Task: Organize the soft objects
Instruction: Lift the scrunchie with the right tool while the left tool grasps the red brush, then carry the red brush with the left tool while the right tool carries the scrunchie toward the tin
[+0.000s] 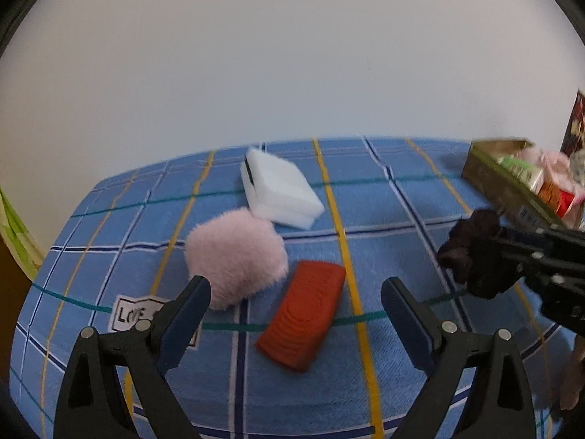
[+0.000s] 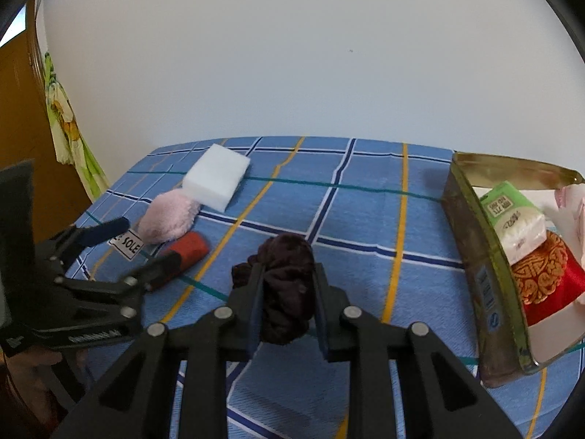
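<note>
A plain white wall backs a surface under blue checked cloth. The right tongs pinch a dark scrunchie clear of the cloth, angled down, likely bound for the tin box of sorted soft things. The left tongs hang wide open and empty, tilted toward the red sponge, beside the pink puff and white foam block.

Two wrist fisheyes, angled down, near the checked cloth, both showing the white sponge
</note>
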A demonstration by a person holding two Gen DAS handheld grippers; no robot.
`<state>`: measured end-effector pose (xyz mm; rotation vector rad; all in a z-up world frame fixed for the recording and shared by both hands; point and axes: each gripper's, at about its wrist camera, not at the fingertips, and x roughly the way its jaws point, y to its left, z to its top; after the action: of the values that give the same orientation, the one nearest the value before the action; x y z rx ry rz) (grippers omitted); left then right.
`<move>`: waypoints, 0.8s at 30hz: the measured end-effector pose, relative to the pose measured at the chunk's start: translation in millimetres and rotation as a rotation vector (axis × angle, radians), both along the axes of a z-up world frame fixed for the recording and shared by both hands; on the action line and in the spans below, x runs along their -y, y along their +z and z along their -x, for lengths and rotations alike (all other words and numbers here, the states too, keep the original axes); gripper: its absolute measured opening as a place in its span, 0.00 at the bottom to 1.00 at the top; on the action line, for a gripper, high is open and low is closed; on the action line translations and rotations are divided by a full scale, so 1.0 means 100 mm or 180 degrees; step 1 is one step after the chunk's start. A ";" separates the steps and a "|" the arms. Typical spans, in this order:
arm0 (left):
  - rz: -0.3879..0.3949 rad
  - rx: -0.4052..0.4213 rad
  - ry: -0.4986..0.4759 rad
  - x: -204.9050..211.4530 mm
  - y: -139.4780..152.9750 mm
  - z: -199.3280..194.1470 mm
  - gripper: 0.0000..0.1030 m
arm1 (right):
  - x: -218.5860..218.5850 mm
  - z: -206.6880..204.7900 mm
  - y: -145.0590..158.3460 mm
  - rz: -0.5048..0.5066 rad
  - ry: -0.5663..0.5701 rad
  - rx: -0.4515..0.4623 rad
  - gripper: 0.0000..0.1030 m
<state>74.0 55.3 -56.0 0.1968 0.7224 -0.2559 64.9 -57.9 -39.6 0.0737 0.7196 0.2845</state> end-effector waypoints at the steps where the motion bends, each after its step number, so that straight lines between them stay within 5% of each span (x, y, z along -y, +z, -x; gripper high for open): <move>1: -0.0031 -0.0058 -0.0007 0.02 -0.03 -0.02 0.93 | 0.00 0.01 0.00 -0.0010 0.0009 -0.0001 0.24; 5: -0.0098 -0.0389 0.0004 0.05 -0.17 -0.16 0.93 | 0.05 0.03 0.01 -0.0040 0.0028 0.0006 0.24; 7: 0.0177 -0.0607 0.0059 -0.04 -0.23 -0.23 0.93 | 0.05 0.03 0.02 -0.0062 0.0028 0.0004 0.24; 13: 0.0123 -0.0588 0.0098 -0.02 -0.28 -0.21 0.92 | 0.05 0.05 0.05 -0.0093 0.0023 0.0005 0.24; 15: 0.0128 -0.0566 0.0140 -0.04 -0.28 -0.19 0.86 | 0.04 0.04 0.06 -0.0112 0.0014 -0.0001 0.24; 17: 0.0159 -0.0505 0.0194 -0.05 -0.27 -0.16 0.57 | 0.05 0.04 0.06 -0.0141 0.0005 -0.0005 0.24; 19: 0.0198 -0.0468 0.0249 -0.08 -0.26 -0.12 0.45 | 0.07 0.05 0.07 -0.0161 -0.0014 0.0003 0.24; 24: 0.0445 -0.0477 0.0286 -0.14 -0.21 -0.10 0.42 | 0.09 0.09 0.11 -0.0212 -0.0023 0.0069 0.24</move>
<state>84.5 68.9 -77.0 0.0120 0.8564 -0.2360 55.9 -66.8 -28.4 0.1362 0.6883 0.3021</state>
